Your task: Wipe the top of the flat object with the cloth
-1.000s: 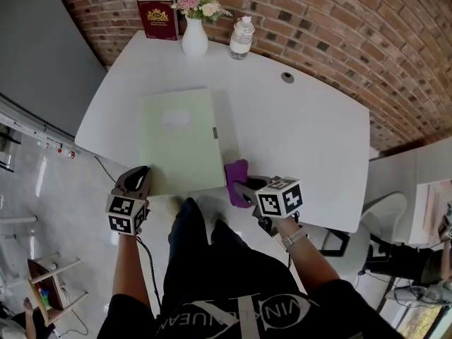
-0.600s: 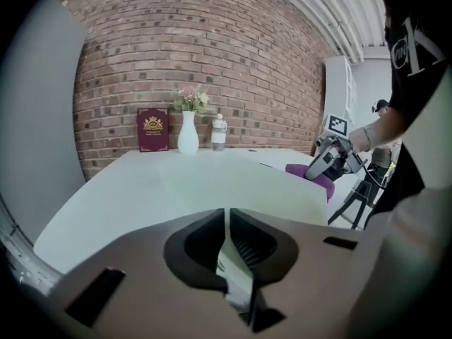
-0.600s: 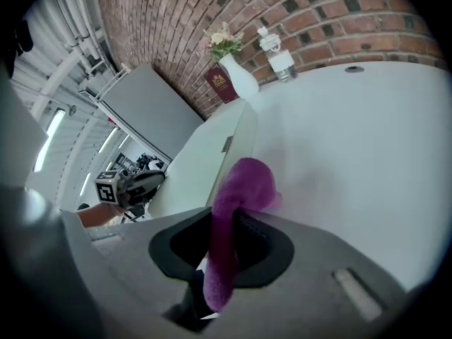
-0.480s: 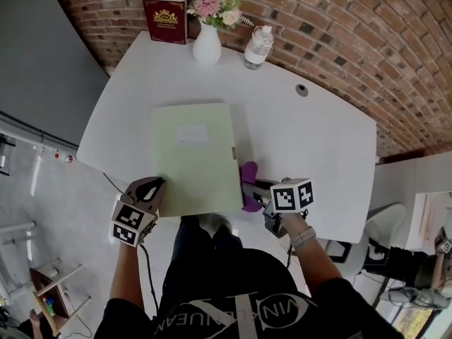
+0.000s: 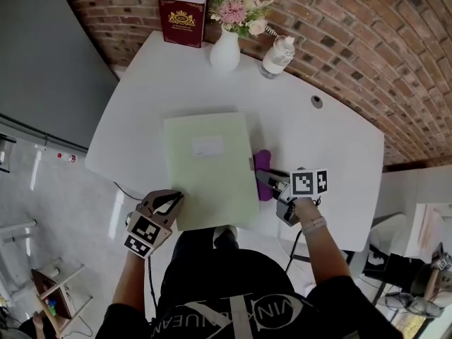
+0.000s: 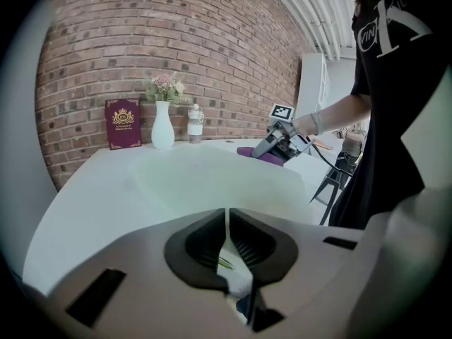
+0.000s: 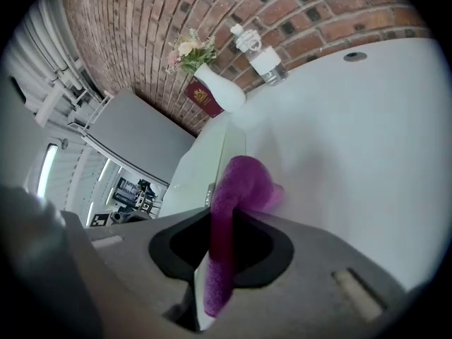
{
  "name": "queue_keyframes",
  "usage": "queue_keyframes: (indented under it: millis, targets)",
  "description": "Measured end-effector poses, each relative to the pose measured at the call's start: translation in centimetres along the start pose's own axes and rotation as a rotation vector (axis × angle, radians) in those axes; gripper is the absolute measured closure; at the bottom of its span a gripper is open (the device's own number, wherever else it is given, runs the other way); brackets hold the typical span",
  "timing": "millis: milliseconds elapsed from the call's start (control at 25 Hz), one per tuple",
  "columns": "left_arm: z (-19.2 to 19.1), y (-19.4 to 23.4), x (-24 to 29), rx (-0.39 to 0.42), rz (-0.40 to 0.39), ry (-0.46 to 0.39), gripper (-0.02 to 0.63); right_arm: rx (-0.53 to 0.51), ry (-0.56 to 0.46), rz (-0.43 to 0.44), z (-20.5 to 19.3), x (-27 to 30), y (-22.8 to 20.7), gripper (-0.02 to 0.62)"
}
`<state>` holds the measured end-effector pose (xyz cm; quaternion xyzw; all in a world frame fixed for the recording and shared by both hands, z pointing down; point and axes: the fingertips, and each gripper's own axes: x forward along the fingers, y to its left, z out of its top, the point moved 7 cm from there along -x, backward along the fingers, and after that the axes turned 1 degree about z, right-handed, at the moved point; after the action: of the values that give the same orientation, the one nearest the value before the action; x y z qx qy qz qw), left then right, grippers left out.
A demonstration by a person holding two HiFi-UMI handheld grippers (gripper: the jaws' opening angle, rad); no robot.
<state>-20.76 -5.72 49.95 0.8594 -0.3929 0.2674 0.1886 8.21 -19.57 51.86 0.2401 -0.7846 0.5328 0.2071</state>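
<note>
Brickwork [image 5: 339,20] across the back, bending round the far side of a white tabletop [image 5: 332,147]. Nearer, seen from overhead, a person in a black printed shirt [image 5: 233,299] at the near edge, one gripper in each hand.

Flat on the tabletop, just in front of the person and a little left of centre, the flat object [image 5: 212,182]: a pale green rectangle, long side running away from the near edge, top face uncovered.

Left gripper [image 5: 176,198] at the near left corner of the flat object, angled down and across it, fingers [image 6: 201,246] clenched together with only a hairline between them. Unclear whether nipping the thin edge or merely closed against it.

Right gripper [image 5: 265,180] off the flat object's right edge, over the white tabletop, fingers [image 7: 180,249] clamped on the cloth [image 5: 263,159].

Along the far edge by the wall, well apart from the flat object: a dark red book [image 5: 182,20] upright with a gold crest, a white vase [image 5: 224,51] of pink and cream flowers, a clear water bottle [image 5: 277,55] with a white cap.

Cloth purple and fuzzy, bunched into a thick fold, sticking out ahead of the right fingers, just beside the flat object's right edge and off its top face.

Small white label [image 5: 207,145] on the far half of the flat object. Smaller still, a round grommet [image 5: 317,102] in the tabletop to the right of the bottle
</note>
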Motion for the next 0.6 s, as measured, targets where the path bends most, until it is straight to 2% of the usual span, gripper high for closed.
queue_keyframes:
  millis: [160, 600]
  targets:
    - [-0.1, 0.3, 0.0, -0.018, -0.038, -0.013, 0.583, 0.007, -0.002, 0.001, 2.5, 1.2, -0.2, 0.534]
    - [-0.1, 0.8, 0.0, 0.003, -0.139, -0.02, 0.589, 0.003, -0.003, -0.004, 8.1, 4.2, -0.5, 0.534]
